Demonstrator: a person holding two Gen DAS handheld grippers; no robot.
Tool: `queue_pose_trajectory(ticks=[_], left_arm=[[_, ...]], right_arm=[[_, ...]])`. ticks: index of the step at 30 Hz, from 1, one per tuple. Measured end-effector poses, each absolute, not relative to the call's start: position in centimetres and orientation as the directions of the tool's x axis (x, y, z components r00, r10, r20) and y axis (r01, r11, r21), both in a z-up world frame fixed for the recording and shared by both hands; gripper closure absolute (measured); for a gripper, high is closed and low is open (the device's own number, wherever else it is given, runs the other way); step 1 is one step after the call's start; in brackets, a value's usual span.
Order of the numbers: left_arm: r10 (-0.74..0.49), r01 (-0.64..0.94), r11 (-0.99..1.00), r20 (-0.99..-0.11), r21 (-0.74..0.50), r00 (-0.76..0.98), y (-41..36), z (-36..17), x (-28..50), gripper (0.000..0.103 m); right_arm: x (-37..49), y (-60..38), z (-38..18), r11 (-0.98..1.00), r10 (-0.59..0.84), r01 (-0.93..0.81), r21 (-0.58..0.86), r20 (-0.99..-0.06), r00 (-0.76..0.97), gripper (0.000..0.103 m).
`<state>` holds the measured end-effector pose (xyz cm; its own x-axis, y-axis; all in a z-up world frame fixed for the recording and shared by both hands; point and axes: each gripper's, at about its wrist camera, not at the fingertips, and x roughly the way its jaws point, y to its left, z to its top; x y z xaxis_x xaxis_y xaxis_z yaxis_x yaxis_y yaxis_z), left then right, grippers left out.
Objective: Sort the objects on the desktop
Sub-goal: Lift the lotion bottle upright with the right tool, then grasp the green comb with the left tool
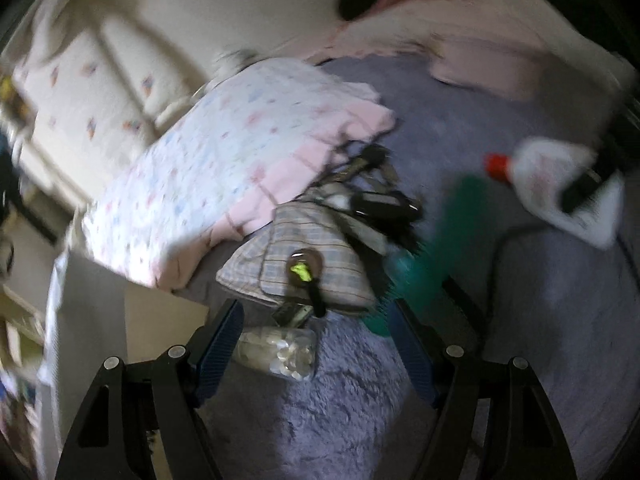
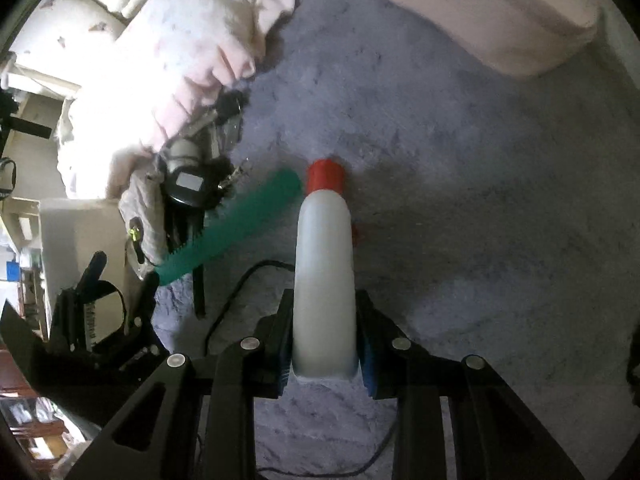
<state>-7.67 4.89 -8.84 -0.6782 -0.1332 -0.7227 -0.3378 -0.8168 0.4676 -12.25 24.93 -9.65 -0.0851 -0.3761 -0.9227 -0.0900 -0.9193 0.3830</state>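
My right gripper (image 2: 325,344) is shut on a white bottle with a red cap (image 2: 325,272), held above the purple fleece blanket (image 2: 460,200); the bottle also shows in the left wrist view (image 1: 540,176). My left gripper (image 1: 316,344) is open above a clear bag of white pieces (image 1: 280,350), which lies between its fingers. A green comb (image 2: 232,224) lies on the blanket left of the bottle, and shows blurred in the left wrist view (image 1: 436,240). A plaid pouch (image 1: 296,260) with a small keychain lies just beyond the bag.
A folded floral quilt (image 1: 224,168) and pink pillows (image 2: 492,12) lie on the bed. Black devices and straps (image 1: 372,196) sit beside the pouch. A black cable (image 2: 236,292) runs across the blanket. The bed's left edge drops to the floor (image 1: 160,320).
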Motion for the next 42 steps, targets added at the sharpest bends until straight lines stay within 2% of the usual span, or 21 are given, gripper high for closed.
queue_pose_trajectory(ticks=[4,7,10,12,15,19,20,24,29,37,42], left_arm=[[-0.122,-0.411,-0.666,-0.634,0.623,-0.763,7.1,-8.5,-4.4,0.031],[-0.156,-0.394,-0.528,-0.542,0.752,-0.826,9.0,-9.6,-3.1,0.031],[-0.180,-0.372,-0.462,-0.496,0.805,-0.849,10.3,-10.8,-3.3,0.031],[-0.178,-0.381,-0.452,-0.500,0.807,-0.848,10.8,-11.4,-3.8,0.031],[-0.172,-0.396,-0.460,-0.517,0.795,-0.839,11.2,-12.1,-4.5,0.036],[-0.176,-0.436,-0.510,-0.587,0.741,-0.790,11.1,-13.0,-5.9,0.078],[-0.183,-0.448,-0.527,-0.611,0.722,-0.770,10.8,-13.4,-6.5,0.083],[-0.231,-0.416,-0.523,-0.594,0.744,-0.771,10.4,-14.5,-7.3,0.084],[-0.157,-0.412,-0.653,-0.646,0.635,-0.747,9.1,-12.6,-7.9,0.100],[-0.034,-0.333,-0.863,-0.699,0.381,-0.714,4.8,-8.0,-8.8,0.101],[-0.013,-0.323,-0.885,-0.711,0.335,-0.703,3.7,-7.0,-7.3,0.101]], right_arm=[[-13.1,23.8,-10.5,-0.918,-0.389,-0.069,0.392,-0.920,-0.054,0.074],[-13.5,23.7,-10.7,-0.913,-0.399,-0.074,0.401,-0.916,-0.048,0.074],[-13.6,23.6,-10.5,-0.911,-0.404,-0.077,0.406,-0.914,-0.047,0.074],[-13.5,23.8,-10.6,-0.905,-0.415,-0.082,0.417,-0.909,-0.037,0.074],[-13.7,24.0,-11.1,-0.893,-0.439,-0.104,0.438,-0.898,-0.019,0.074],[-14.0,23.5,-11.3,-0.894,-0.437,-0.101,0.436,-0.899,-0.009,0.074],[-14.1,23.3,-11.4,-0.896,-0.434,-0.099,0.432,-0.901,-0.005,0.074],[-14.2,22.8,-11.6,-0.900,-0.427,-0.097,0.425,-0.904,0.003,0.074],[-14.3,22.8,-11.8,-0.898,-0.430,-0.105,0.427,-0.903,0.007,0.074],[-14.7,22.6,-12.3,-0.904,-0.420,-0.103,0.416,-0.907,0.028,0.068],[-15.3,21.4,-12.5,-0.918,-0.394,-0.067,0.392,-0.919,0.019,0.063]])
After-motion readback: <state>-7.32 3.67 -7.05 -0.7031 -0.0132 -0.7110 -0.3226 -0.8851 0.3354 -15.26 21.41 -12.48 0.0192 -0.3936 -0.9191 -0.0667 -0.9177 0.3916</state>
